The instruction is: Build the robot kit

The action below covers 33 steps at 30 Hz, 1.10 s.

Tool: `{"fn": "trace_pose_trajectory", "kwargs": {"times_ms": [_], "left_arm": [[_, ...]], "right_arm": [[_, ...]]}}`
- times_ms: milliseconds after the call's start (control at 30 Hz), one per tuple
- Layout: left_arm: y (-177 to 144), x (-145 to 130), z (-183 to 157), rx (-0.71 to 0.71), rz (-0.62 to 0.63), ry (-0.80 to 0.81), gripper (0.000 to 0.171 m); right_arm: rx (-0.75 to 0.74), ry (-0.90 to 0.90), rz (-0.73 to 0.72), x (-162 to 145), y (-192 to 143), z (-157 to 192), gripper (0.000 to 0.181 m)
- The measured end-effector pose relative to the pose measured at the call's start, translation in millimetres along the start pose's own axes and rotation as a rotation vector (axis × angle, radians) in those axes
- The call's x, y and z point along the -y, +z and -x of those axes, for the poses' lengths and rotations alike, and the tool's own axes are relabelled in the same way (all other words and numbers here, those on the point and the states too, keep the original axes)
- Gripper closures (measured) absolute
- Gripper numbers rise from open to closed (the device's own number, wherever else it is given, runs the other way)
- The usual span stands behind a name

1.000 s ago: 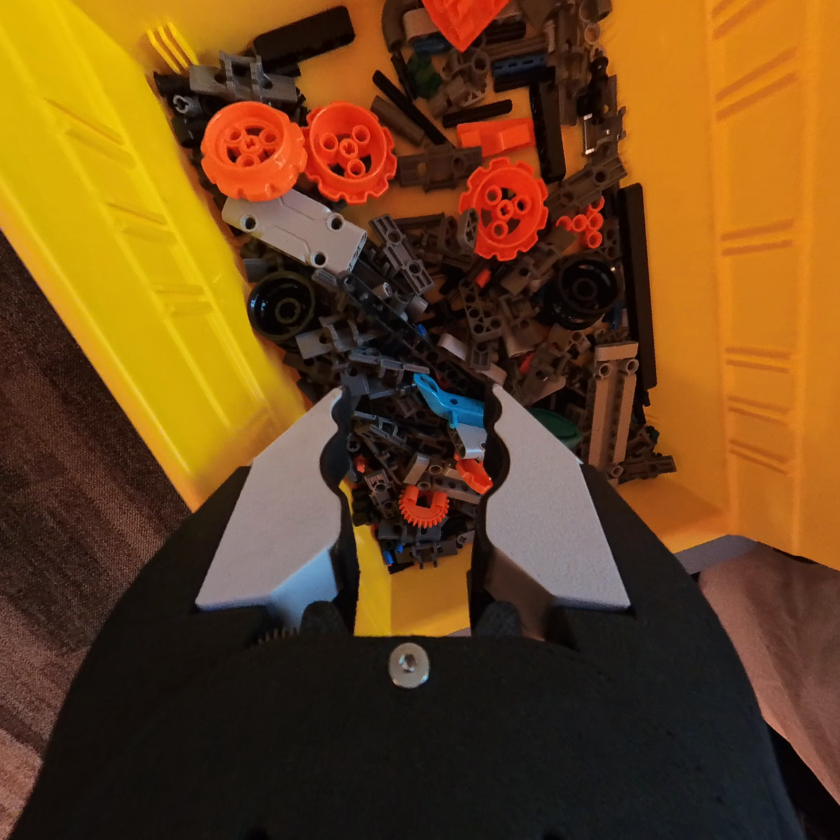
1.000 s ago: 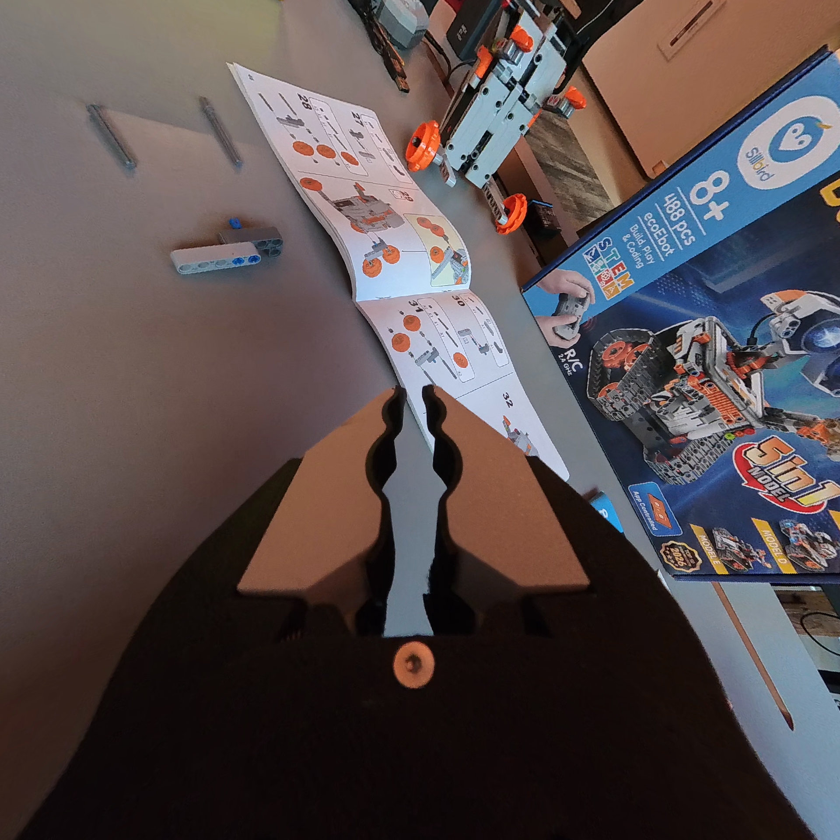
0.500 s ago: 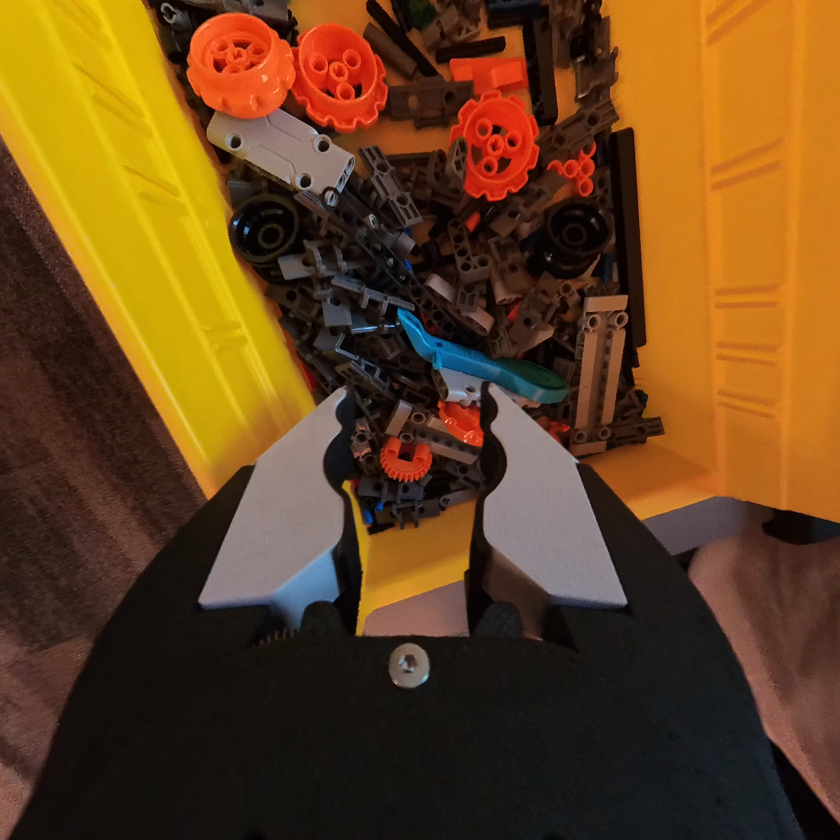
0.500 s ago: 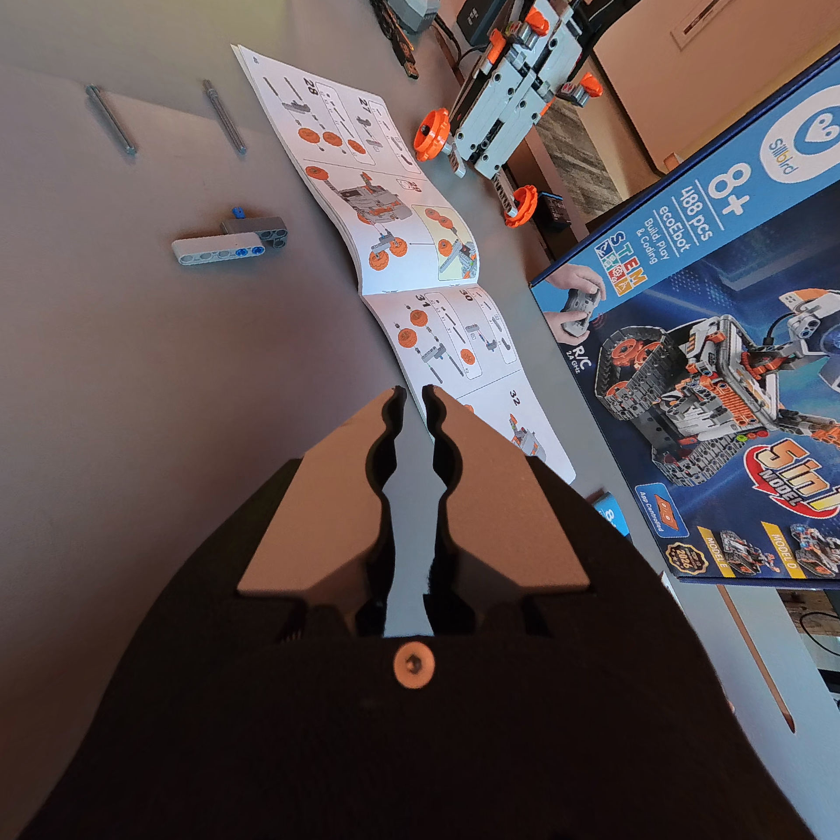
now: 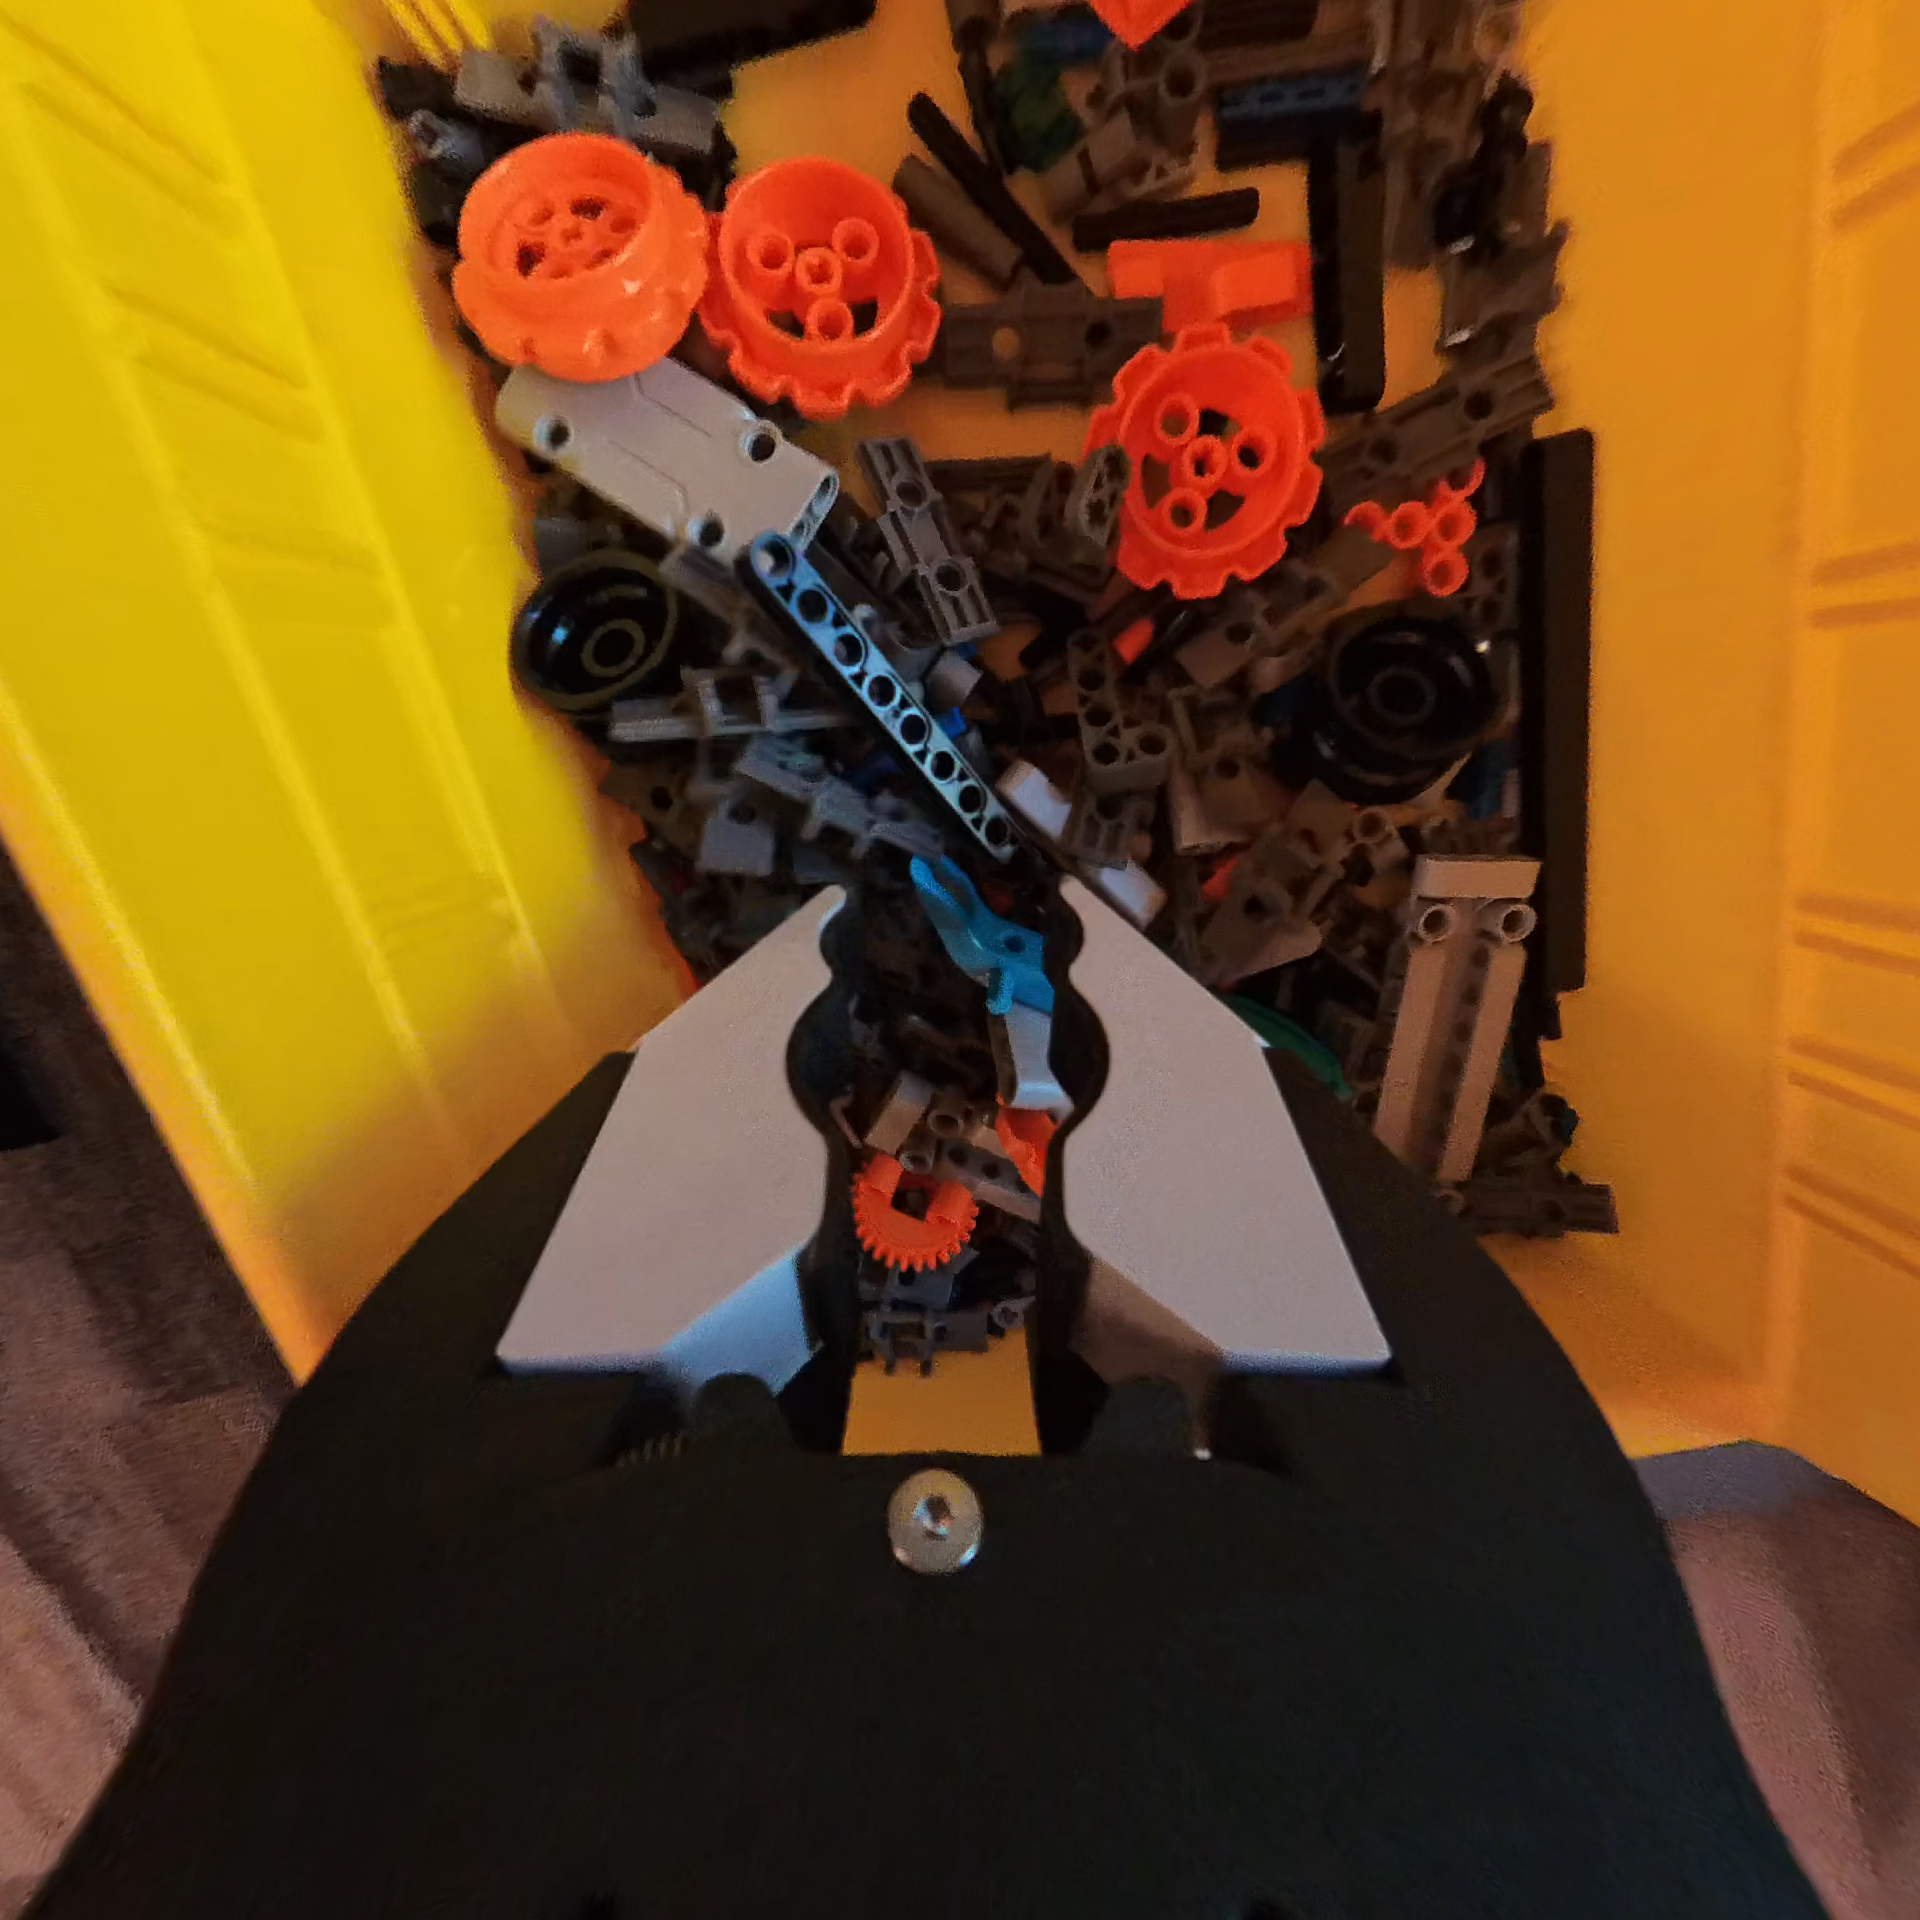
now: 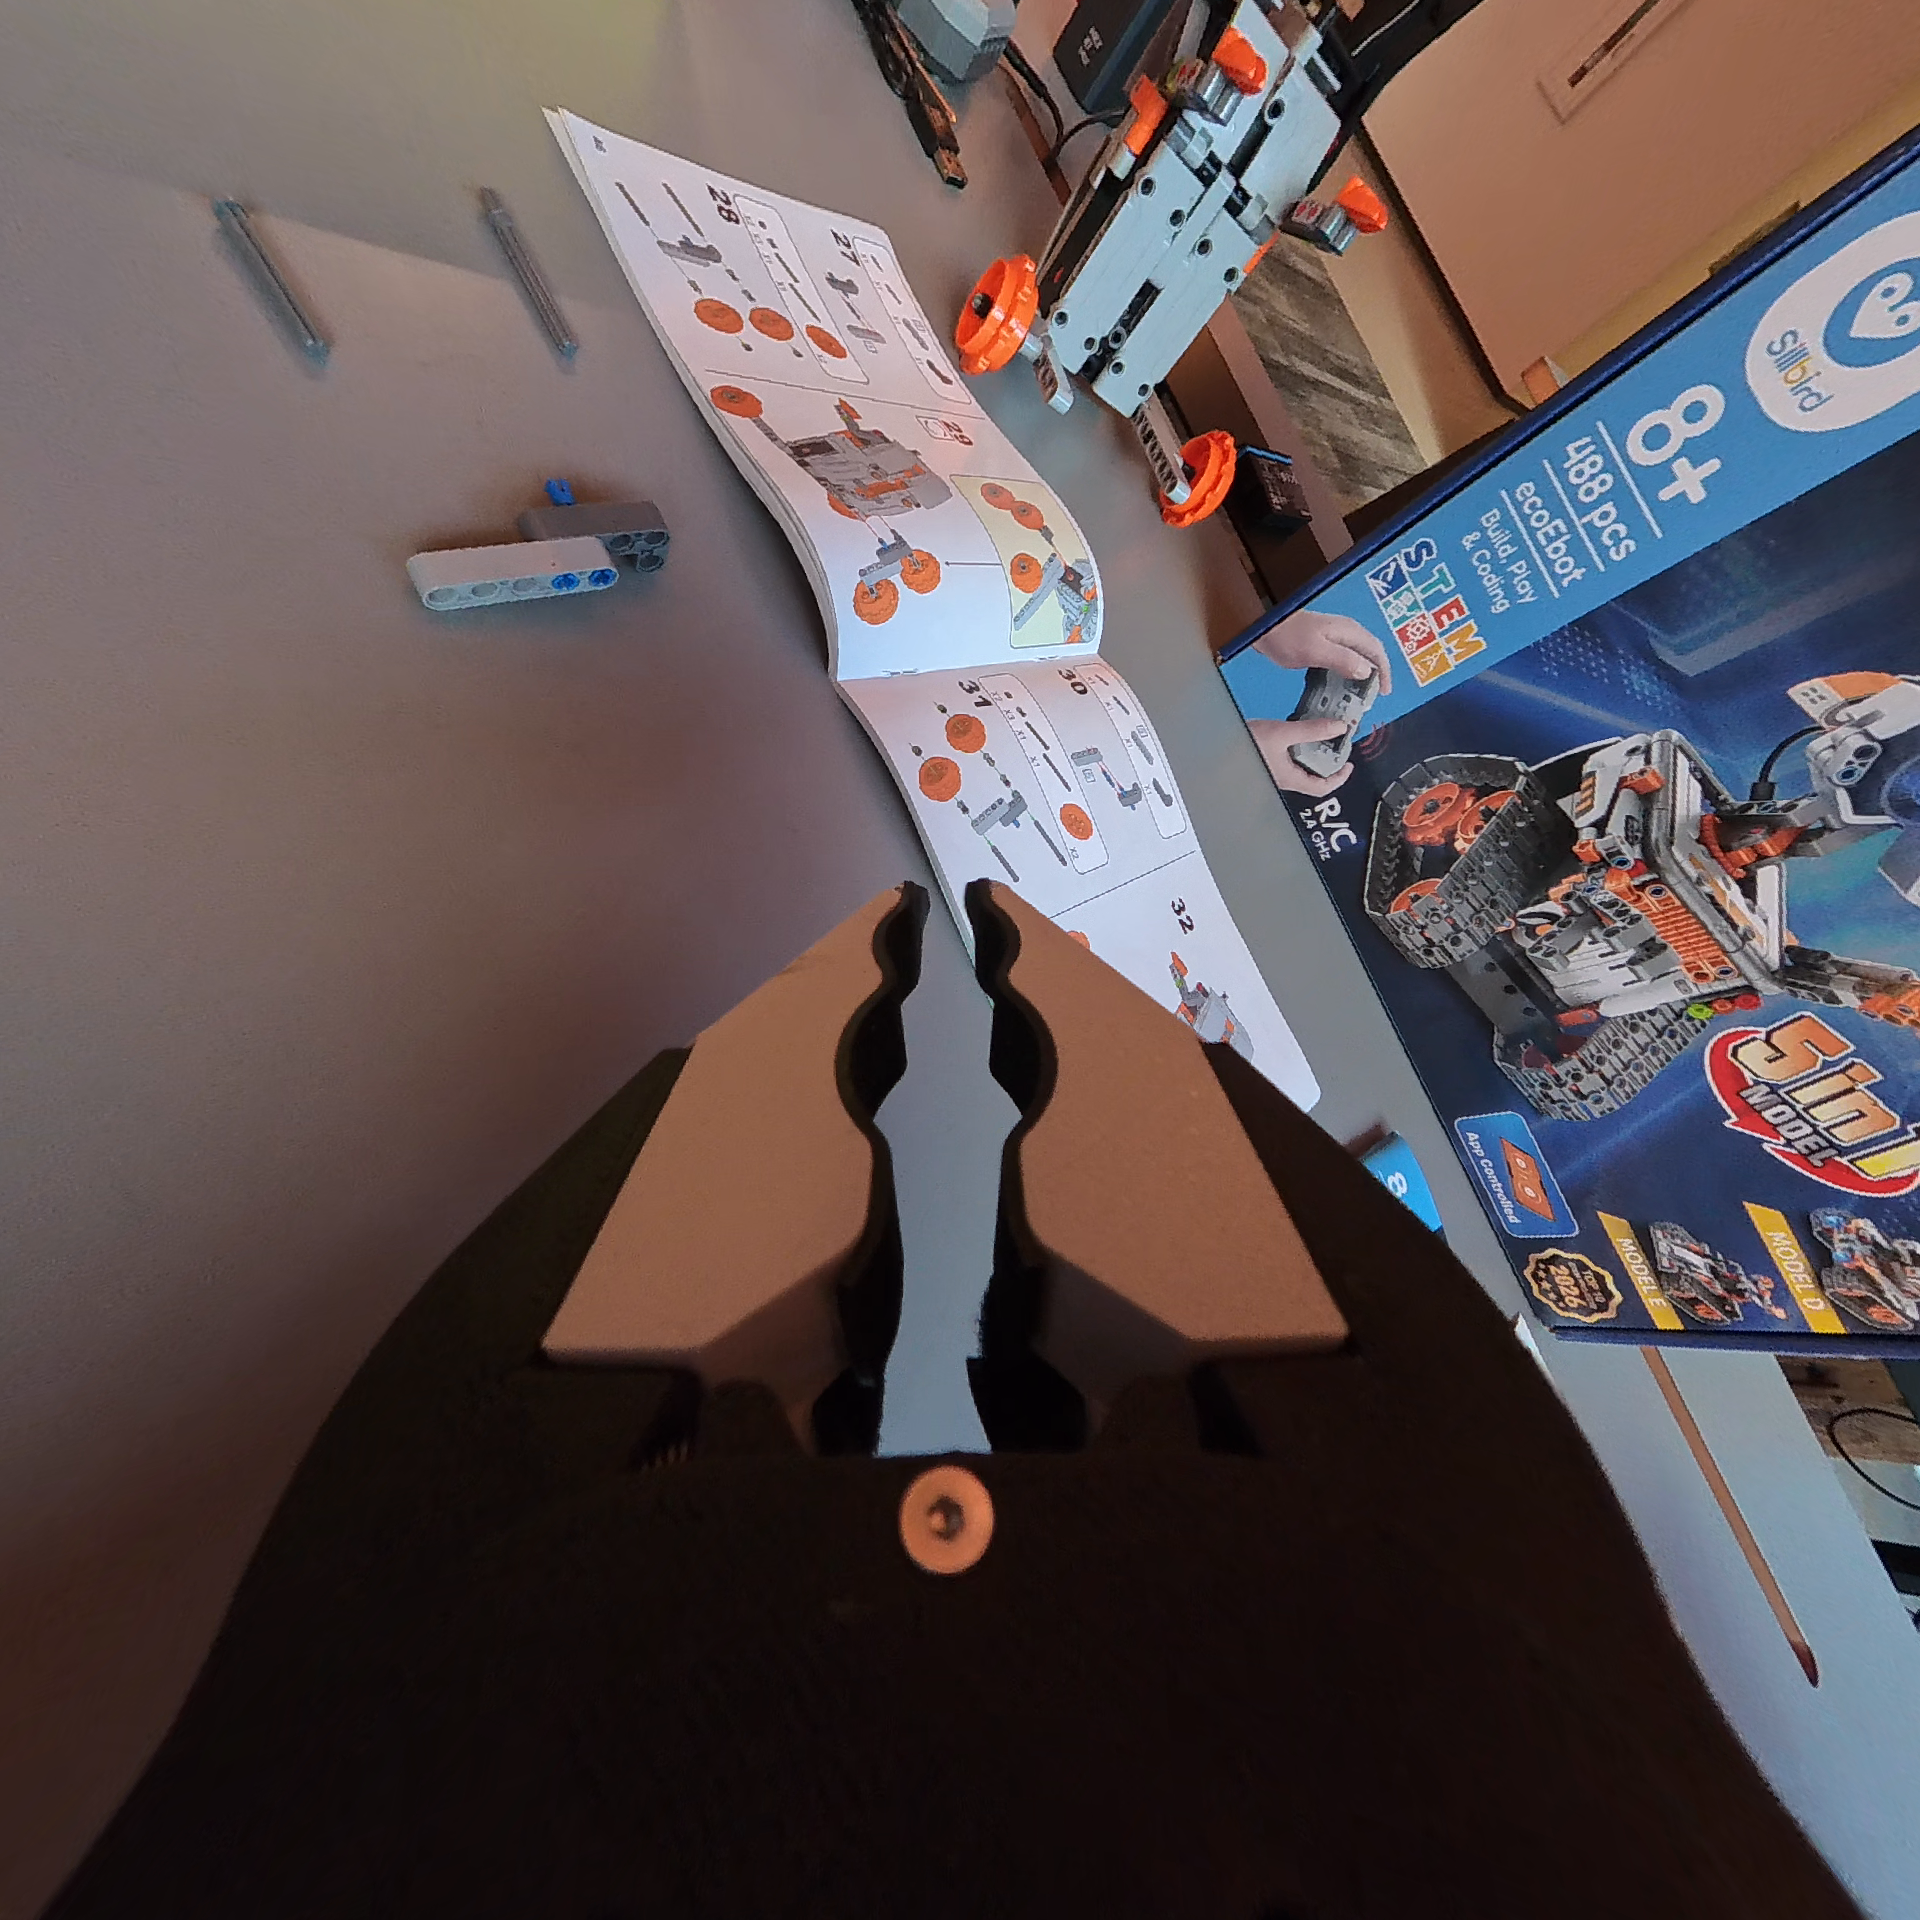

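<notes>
Left wrist view: your left gripper (image 5: 945,914) hangs over the yellow bin (image 5: 312,644) with its jaws spread, though narrower than half a second ago, and nothing pinched between them. Between the fingers you see a small orange gear (image 5: 914,1214) and, nearer the tips, a light blue piece (image 5: 982,945). Beyond the tips a long grey holed beam (image 5: 883,691) lies diagonally on the heap, then a pale grey block (image 5: 665,452), and farthest three orange wheels (image 5: 580,255). The heap now reaches further up the frame than a moment ago, so you have shifted over the bin. In the right wrist view, your right gripper (image 6: 945,894) sits almost unmoved above the grey table (image 6: 312,935), jaws nearly together with a thin gap and empty. Past it lie the open instruction booklet (image 6: 883,488), a short grey beam assembly (image 6: 535,556), the blue box (image 6: 1662,831), and the half-built model (image 6: 1174,239).
</notes>
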<state>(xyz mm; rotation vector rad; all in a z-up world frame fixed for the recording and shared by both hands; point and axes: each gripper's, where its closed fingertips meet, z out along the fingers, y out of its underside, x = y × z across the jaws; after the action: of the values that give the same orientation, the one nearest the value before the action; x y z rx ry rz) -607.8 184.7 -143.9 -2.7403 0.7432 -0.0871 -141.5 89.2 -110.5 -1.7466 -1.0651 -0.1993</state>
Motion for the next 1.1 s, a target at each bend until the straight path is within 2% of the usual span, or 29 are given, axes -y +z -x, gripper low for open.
{"fn": "trace_pose_trajectory", "kwargs": {"times_ms": [67,100,133,167,200,267,300,433,533,600,667,733,800,833,867,933,1000,1033,1100], "left_arm": [[4,9,-5,-0.056,0.003,0.012,0.146],[4,16,-8,-0.083,-0.009,0.02,0.154],[1,24,-13,-0.12,-0.037,0.034,0.169],[-3,34,-18,-0.152,-0.078,0.049,0.169],[-10,42,-23,-0.175,-0.122,0.064,0.166],[-22,45,-20,-0.151,-0.148,0.072,0.134],[-27,39,-16,-0.125,-0.128,0.077,0.125],[-41,-3,-10,-0.124,-0.056,0.033,0.132],[-40,-47,-7,-0.123,0.079,-0.016,0.133],[-35,-77,2,-0.038,0.202,-0.018,0.131],[-32,-89,11,0.062,0.262,0.022,0.133],[-25,-83,11,0.094,0.239,0.06,0.131],[-18,-83,14,0.143,0.285,0.082,0.126],[-14,-78,12,0.15,0.291,0.114,0.131],[-9,-70,5,0.126,0.272,0.153,0.145],[-3,-44,-6,0.081,0.186,0.221,0.144],[-8,-11,-3,0.095,0.055,0.242,0.15],[-13,-2,0,0.099,0.027,0.234,0.151],[-24,1,0,0.058,0.034,0.194,0.143]], "right_arm": [[0.002,0.008,-0.004,0,0,-1,0.173],[0.005,0.011,-0.003,0,1,0,0.173],[0.005,0.009,-0.001,0,1,0,0.173],[0.005,0.006,0.0,0,2,0,0.173],[0.006,0.006,0.002,-1,2,0,0.173],[0.005,0.003,0.011,-3,2,1,0.173],[0.005,0.003,0.014,-4,2,1,0.173],[0.005,0.009,0.006,-2,2,-1,0.174],[0.009,0.002,0.007,-1,3,0,0.174],[0.012,-0.005,0.007,-1,3,2,0.174],[0.013,-0.008,0.01,-1,3,2,0.173],[0.012,-0.009,0.008,0,3,2,0.173],[0.009,-0.009,0.002,2,2,2,0.173],[0.007,-0.008,-0.003,3,1,2,0.173],[0.006,-0.009,-0.007,4,0,2,0.173],[0.003,-0.013,-0.014,6,-1,2,0.173],[0.002,-0.017,-0.018,7,-2,3,0.173],[0.0,-0.022,-0.02,7,-2,3,0.173],[-0.002,-0.029,-0.018,8,-4,3,0.173]]}}
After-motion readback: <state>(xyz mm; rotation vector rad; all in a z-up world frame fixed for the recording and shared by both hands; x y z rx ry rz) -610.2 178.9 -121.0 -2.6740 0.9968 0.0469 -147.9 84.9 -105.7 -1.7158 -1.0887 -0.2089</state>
